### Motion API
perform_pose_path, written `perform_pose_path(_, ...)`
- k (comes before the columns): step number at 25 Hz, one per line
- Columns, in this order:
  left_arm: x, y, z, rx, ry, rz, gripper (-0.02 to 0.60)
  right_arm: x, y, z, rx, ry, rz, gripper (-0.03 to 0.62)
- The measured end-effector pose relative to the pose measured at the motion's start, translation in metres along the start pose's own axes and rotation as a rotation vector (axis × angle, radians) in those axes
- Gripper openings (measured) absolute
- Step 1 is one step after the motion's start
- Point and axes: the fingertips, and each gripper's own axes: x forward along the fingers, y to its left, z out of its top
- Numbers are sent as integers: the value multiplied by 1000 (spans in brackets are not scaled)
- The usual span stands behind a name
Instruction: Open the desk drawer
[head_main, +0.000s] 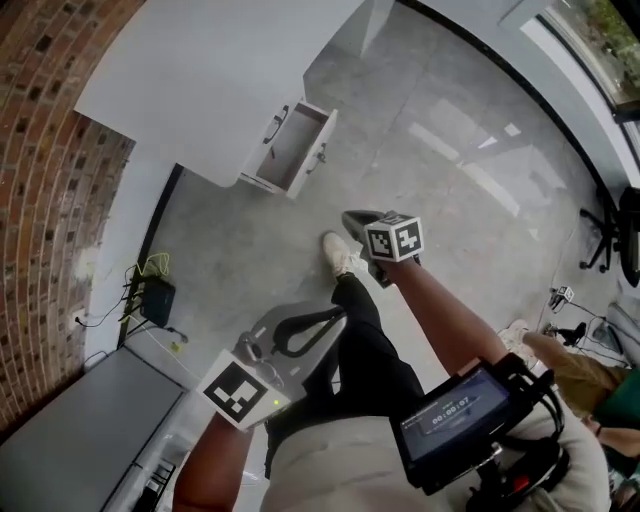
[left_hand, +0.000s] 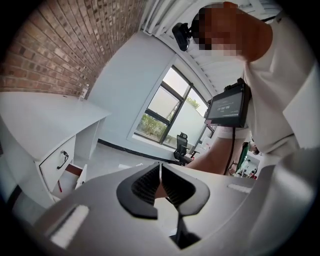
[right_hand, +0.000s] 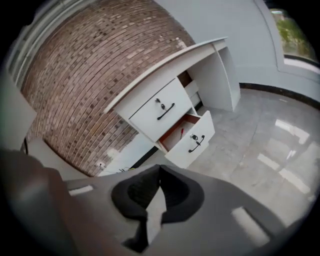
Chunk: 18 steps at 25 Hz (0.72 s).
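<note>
The white desk (head_main: 200, 70) stands against the brick wall. Its lower drawer (head_main: 295, 150) is pulled out; the upper drawer (right_hand: 160, 109) is closed, with a black handle. A thin red object (right_hand: 181, 131) lies inside the open drawer (right_hand: 187, 135). The left gripper view shows this drawer (left_hand: 75, 176) at the far left. My right gripper (head_main: 352, 216) hangs over the floor, well short of the drawer, jaws shut and empty (right_hand: 160, 175). My left gripper (head_main: 338, 316) is lower, near my body, also shut on nothing (left_hand: 160, 172).
A black box with cables (head_main: 155, 300) sits on the floor by the brick wall (head_main: 45, 150). A grey surface (head_main: 80, 430) fills the lower left. My shoe (head_main: 340, 255) is on the glossy floor. An office chair (head_main: 615, 235) and a seated person (head_main: 570, 370) are at the right.
</note>
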Motion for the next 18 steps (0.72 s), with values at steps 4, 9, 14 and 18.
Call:
perform_pose_path(4,-37,-26,11,-11,-20,16,8,-40,52,-6,-94,35,-10,3)
perform_pose_path(9,-72,-65,25,16,-32,11,8,-88,128,-10,-236,48,9,3)
perform_pose_path(14,-98,-97,31,35,-49,21,8,-130,194,-13,-436,53,22,3)
perform_pose_path(18,-111,-114,33,35,-44,40,8,-155,234,-13,-530,49,41,3)
